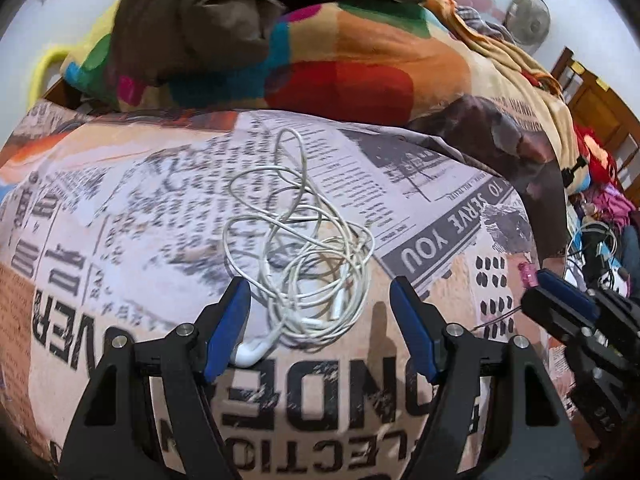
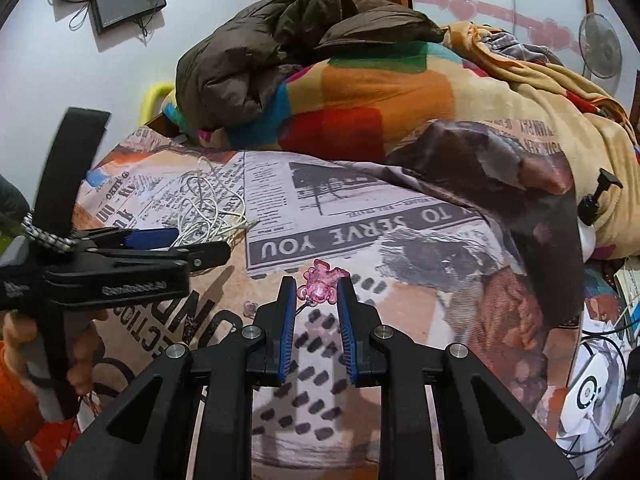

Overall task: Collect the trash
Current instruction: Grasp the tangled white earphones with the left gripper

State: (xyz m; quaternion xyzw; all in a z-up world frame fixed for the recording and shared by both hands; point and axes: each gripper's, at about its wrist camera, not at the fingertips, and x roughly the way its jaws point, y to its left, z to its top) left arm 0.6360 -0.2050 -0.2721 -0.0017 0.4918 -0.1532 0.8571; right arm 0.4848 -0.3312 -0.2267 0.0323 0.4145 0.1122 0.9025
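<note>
— Left gripper (image 1: 320, 300)?
— Jaws apart, poised over the tangled white earphone cable (image 1: 304, 248) on the newspaper-print bedspread (image 1: 120, 240), nothing clamped.
— Right gripper (image 2: 317, 292)?
— Clamped on a pink translucent charm (image 2: 320, 282), just right of that cable, above the same bedspread.
— Beyond the cable?
— Colourful blanket (image 1: 360, 72), brown jacket (image 1: 192, 20) heaped on top.

Likely bedroom: bed (image 2: 360, 240), blanket (image 2: 380, 92).

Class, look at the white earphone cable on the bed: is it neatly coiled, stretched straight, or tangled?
Tangled. The white earphone cable lies in loose, overlapping loops on the newspaper-print bedsheet, with one earbud sticking out.
</note>
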